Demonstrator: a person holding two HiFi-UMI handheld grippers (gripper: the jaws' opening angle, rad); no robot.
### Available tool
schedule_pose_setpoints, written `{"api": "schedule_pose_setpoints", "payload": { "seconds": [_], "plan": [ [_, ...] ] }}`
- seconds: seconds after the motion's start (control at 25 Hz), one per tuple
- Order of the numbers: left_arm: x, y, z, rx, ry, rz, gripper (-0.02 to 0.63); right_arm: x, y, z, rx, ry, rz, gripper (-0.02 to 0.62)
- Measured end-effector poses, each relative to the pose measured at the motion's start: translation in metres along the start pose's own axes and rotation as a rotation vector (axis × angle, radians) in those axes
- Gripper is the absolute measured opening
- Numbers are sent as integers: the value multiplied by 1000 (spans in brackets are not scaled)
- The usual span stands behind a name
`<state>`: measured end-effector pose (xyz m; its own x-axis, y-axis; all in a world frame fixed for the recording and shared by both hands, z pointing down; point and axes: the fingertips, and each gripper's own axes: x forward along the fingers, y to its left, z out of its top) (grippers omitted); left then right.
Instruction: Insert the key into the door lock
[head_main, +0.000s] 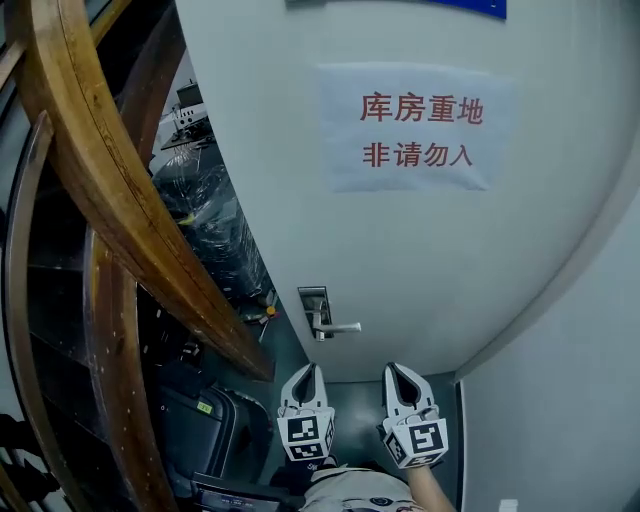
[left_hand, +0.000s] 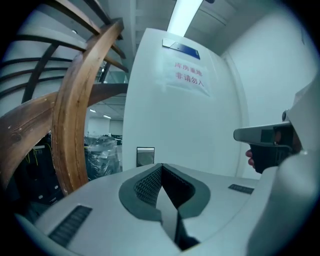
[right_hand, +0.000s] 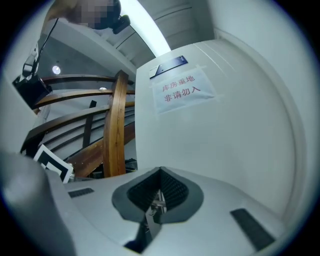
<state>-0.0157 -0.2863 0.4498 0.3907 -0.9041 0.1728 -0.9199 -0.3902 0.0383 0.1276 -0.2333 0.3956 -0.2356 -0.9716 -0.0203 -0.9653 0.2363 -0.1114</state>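
Observation:
The white door (head_main: 430, 250) carries a steel lock plate (head_main: 315, 303) with a lever handle (head_main: 335, 327) pointing right. Both grippers hang just below that handle, side by side, pointing at the door. My left gripper (head_main: 306, 373) is shut, and in the left gripper view its pads (left_hand: 150, 182) meet with nothing between them. The lock plate (left_hand: 145, 156) shows just beyond its tip. My right gripper (head_main: 401, 372) is shut on a small metal key (right_hand: 158, 204), which sits deep between the ribbed pads; its tip is hidden.
A paper sign (head_main: 415, 130) with red characters is taped high on the door. A curved wooden stair railing (head_main: 120, 220) crowds the left side, with plastic-wrapped goods (head_main: 215, 230) behind it. A white wall (head_main: 560, 420) closes the right side.

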Motion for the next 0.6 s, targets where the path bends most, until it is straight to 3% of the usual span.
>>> {"api": "schedule_pose_setpoints", "payload": {
  "seconds": [0.24, 0.6],
  "plan": [
    [5, -17, 33, 15, -61, -50, 3, 9, -3, 20, -46, -21, -5, 5],
    [13, -26, 46, 40, -80, -81, 3, 14, -1, 32, -69, -43, 9, 5]
  ]
}}
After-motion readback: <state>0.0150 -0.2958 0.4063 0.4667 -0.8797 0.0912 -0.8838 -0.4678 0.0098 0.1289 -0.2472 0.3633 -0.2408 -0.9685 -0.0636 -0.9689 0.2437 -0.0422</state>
